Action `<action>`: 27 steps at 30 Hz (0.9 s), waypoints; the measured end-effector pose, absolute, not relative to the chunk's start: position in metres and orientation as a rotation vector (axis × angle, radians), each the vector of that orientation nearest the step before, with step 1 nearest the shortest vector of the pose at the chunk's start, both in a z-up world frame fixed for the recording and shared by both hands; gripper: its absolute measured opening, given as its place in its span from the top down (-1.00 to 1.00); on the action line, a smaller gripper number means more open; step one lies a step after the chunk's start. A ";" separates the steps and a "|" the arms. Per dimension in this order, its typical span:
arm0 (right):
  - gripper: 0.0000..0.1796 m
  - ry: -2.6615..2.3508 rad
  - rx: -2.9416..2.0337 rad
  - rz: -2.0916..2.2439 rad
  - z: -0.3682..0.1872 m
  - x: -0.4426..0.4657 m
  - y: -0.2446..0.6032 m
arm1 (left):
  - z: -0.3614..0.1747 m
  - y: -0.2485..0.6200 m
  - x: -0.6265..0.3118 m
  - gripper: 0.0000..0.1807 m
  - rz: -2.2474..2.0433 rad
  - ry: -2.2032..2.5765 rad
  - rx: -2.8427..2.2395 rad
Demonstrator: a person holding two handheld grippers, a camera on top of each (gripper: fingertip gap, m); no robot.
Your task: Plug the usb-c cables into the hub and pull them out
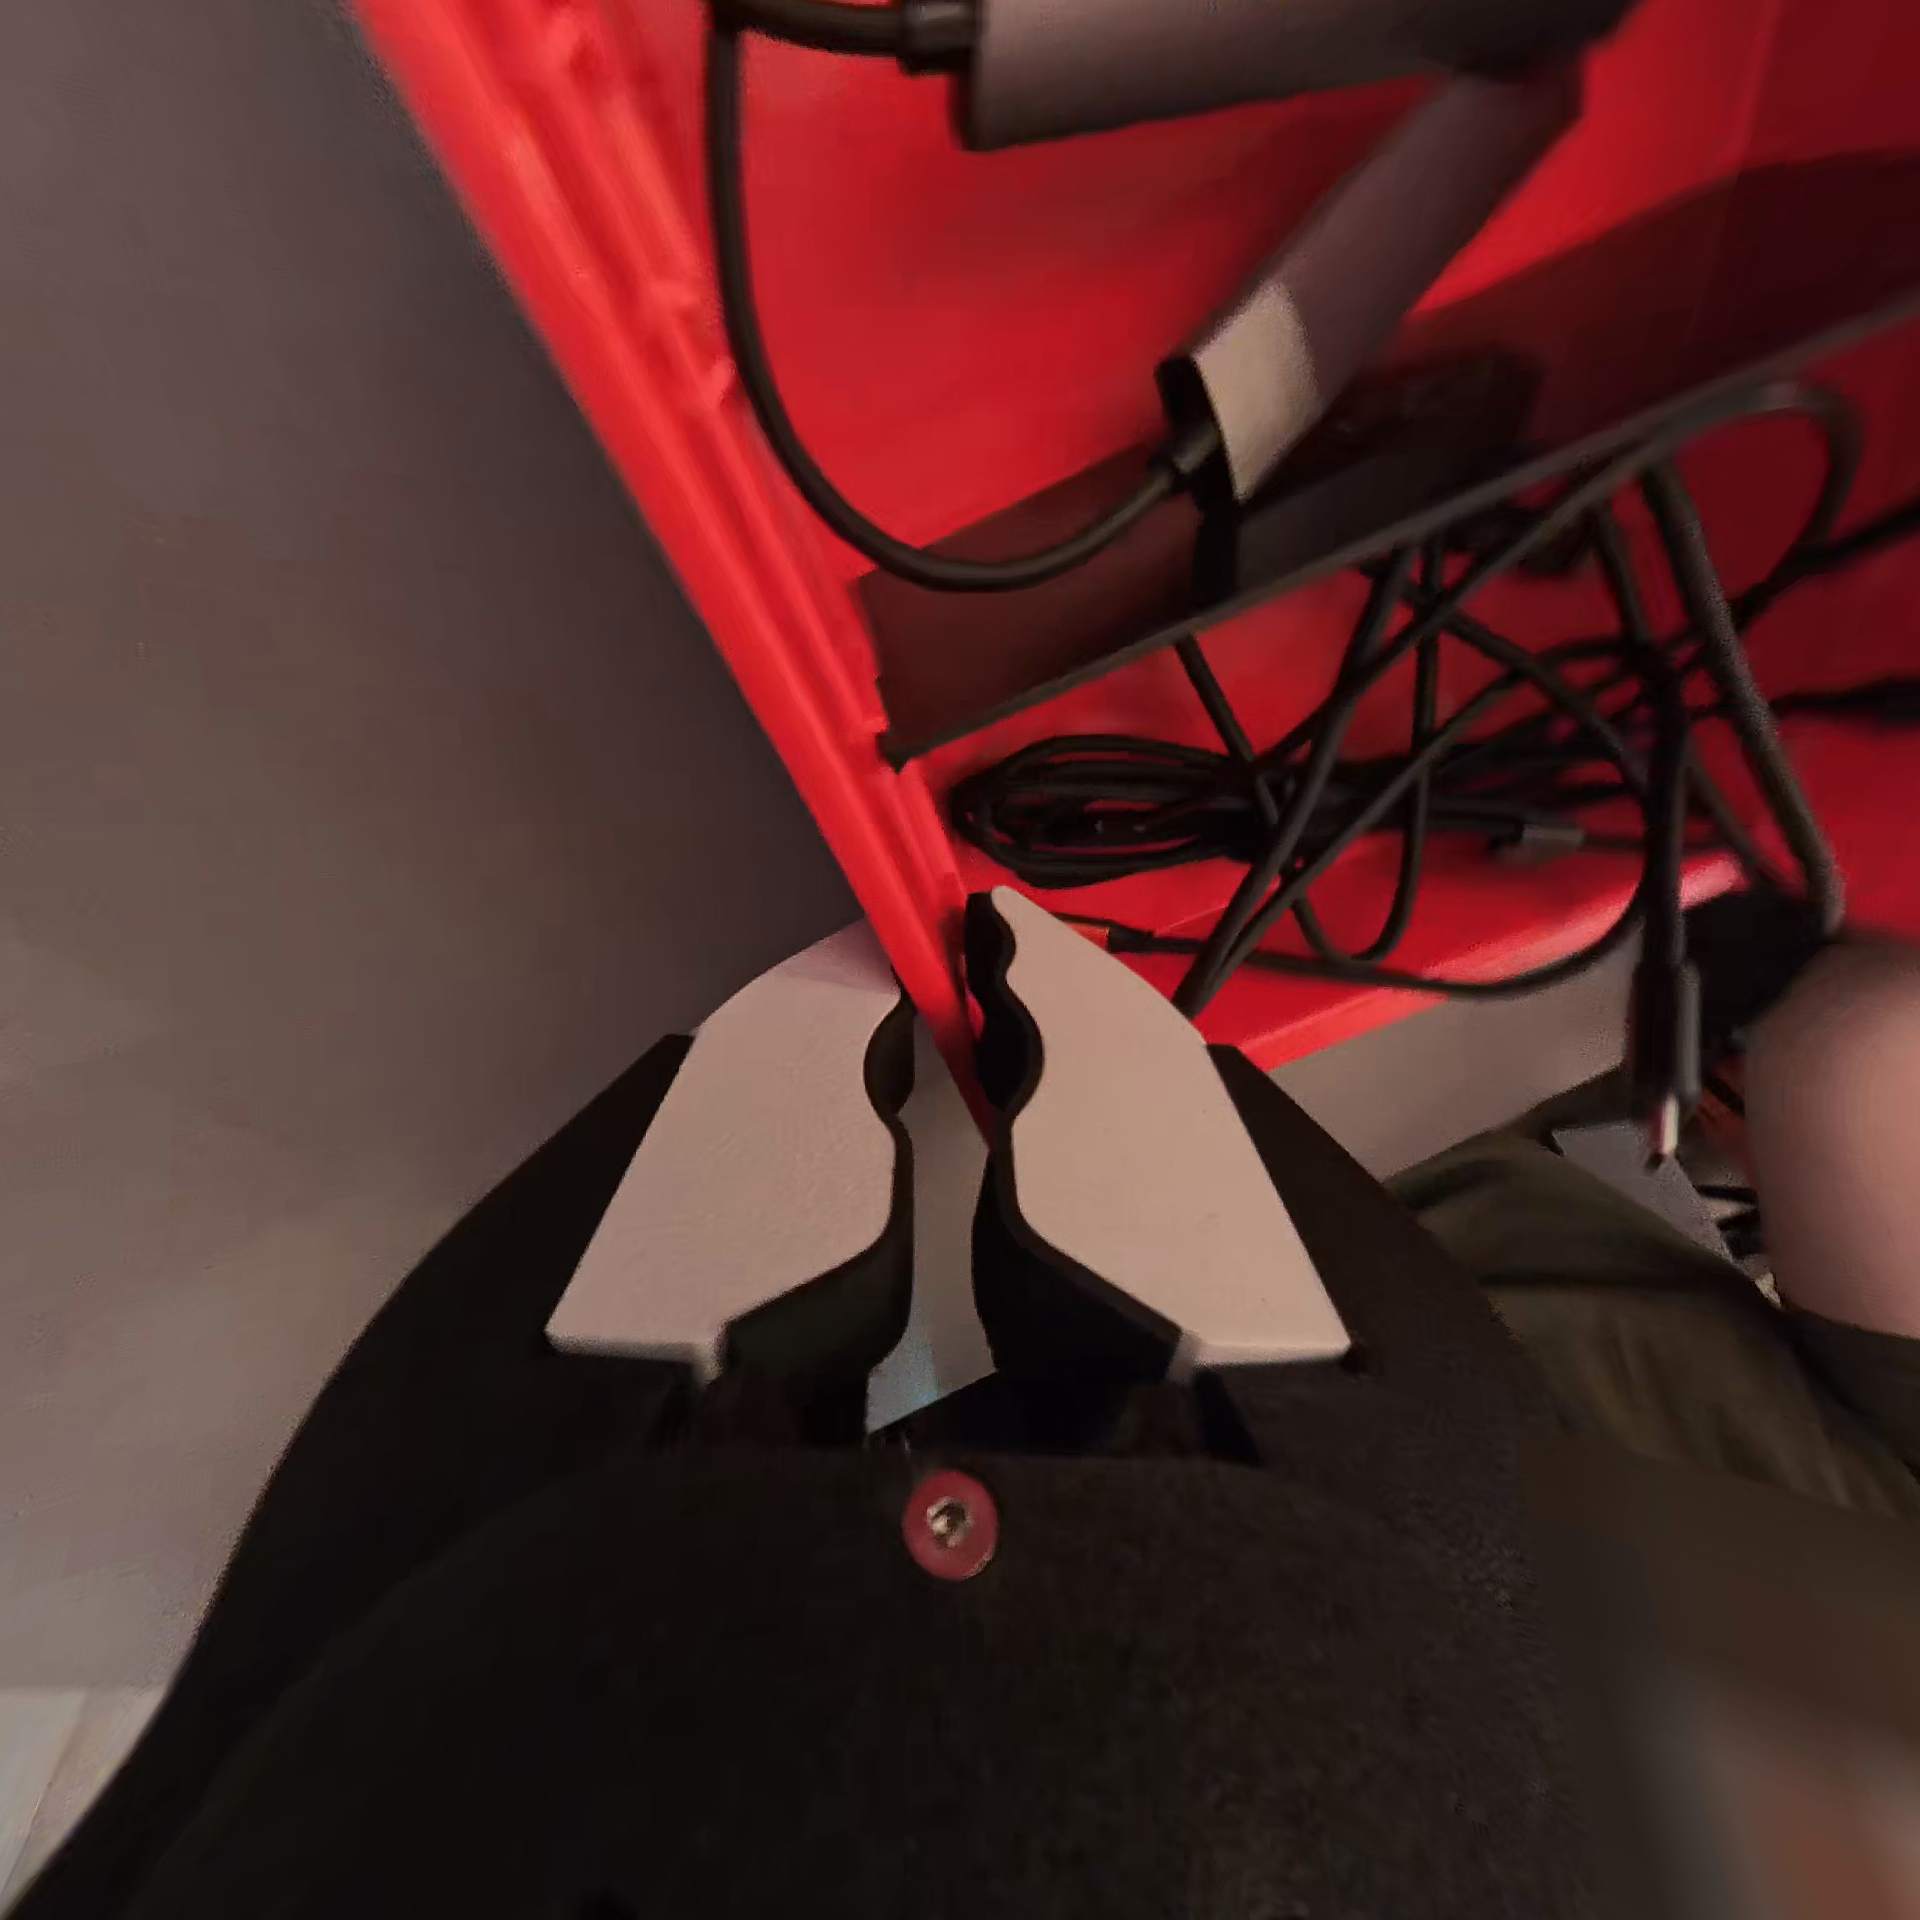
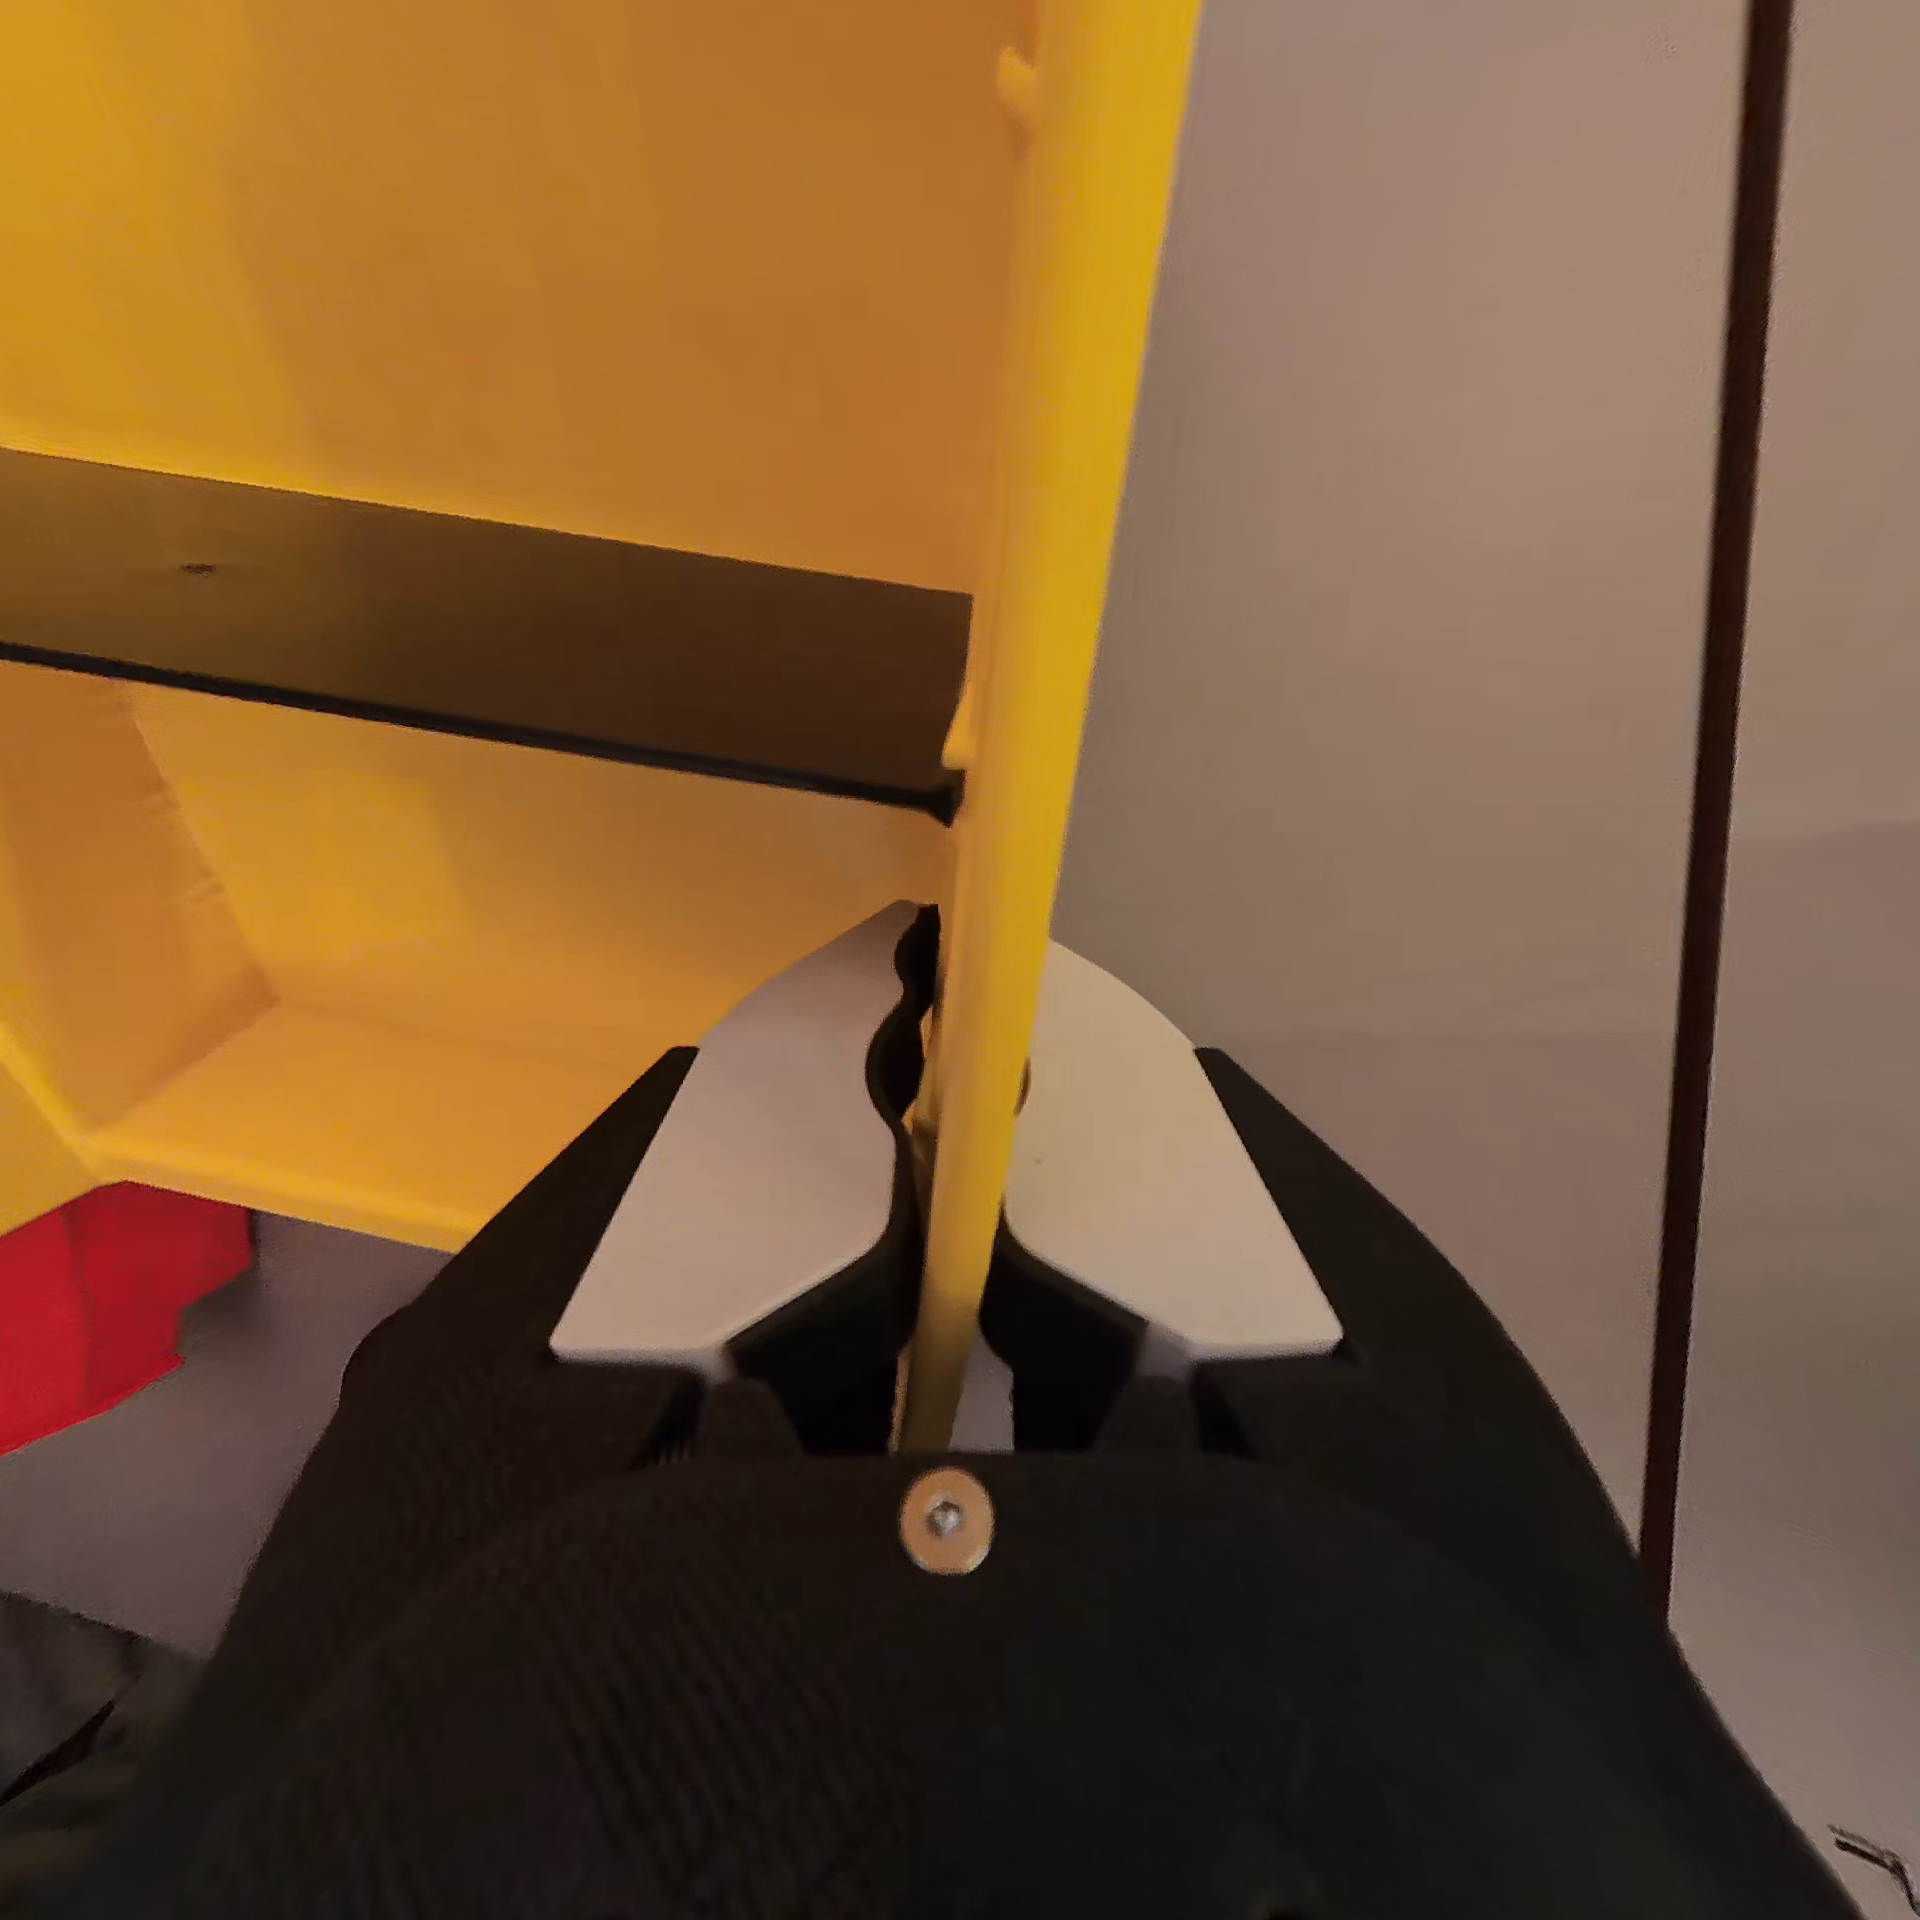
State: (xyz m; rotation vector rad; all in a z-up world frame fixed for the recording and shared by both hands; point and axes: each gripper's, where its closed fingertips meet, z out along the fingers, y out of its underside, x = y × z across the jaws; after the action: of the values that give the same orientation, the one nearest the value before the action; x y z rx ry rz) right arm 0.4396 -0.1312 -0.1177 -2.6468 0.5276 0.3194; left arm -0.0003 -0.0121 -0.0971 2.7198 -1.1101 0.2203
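Nearest in the left wrist view, the left gripper (image 1: 940,997) has its jaws clamped on the thin side wall of a red bin (image 1: 665,343), one finger outside the wall and one inside. The bin is tipped well over in this view. Just past the fingers, on the bin's lower level, lies a tangle of black usb-c cables (image 1: 1392,790); they overlap too much to count. One cable end with a metal plug (image 1: 1668,1117) hangs at the right edge, beside a blurred part of a person. A dark divider plate (image 1: 1299,613) crosses the bin above the tangle and screens part of it. Farther in, beyond the plate, sit two grey hubs: the nearer hub (image 1: 1351,322) with a black lead entering its near end, and a second hub (image 1: 1195,83) at the top edge, also with a lead attached.

In the right wrist view, the right gripper (image 2: 971,997) is closed on the upright side wall of a yellow bin (image 2: 1049,520), which fills the gap between the fingers. One dark divider plate (image 2: 499,634) spans this bin farther in; nothing else shows inside it. A corner of the red bin (image 2: 94,1309) shows low on the left. A grey surface (image 2: 1403,623) lies beyond, with one dark vertical strip (image 2: 1730,623) on the right.
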 end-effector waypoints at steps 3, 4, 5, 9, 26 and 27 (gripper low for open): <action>0.95 0.454 -2.669 0.334 -0.118 0.430 -0.128 | -0.097 0.008 -0.009 0.96 0.236 -1.057 2.775; 0.95 0.425 -2.673 0.359 -0.118 0.425 -0.126 | -0.097 0.014 -0.014 0.96 0.252 -1.038 2.799; 0.95 0.400 -2.679 0.388 -0.118 0.420 -0.125 | -0.097 0.019 -0.018 0.96 0.269 -1.023 2.825; 0.95 0.324 -2.736 0.427 -0.121 0.404 -0.125 | -0.097 0.033 -0.043 0.95 0.300 -0.985 2.888; 0.96 0.210 -3.009 0.362 -0.138 0.359 -0.118 | -0.093 0.055 -0.214 0.96 0.340 -0.694 3.023; 0.96 0.206 -3.037 0.354 -0.140 0.354 -0.116 | -0.093 0.055 -0.225 0.95 0.328 -0.681 3.029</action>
State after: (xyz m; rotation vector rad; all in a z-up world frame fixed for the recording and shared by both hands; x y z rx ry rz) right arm 0.3538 -0.1165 -0.1401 -3.0367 0.2057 0.3540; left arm -0.2250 0.0553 -0.0932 3.0289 -0.6807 0.3277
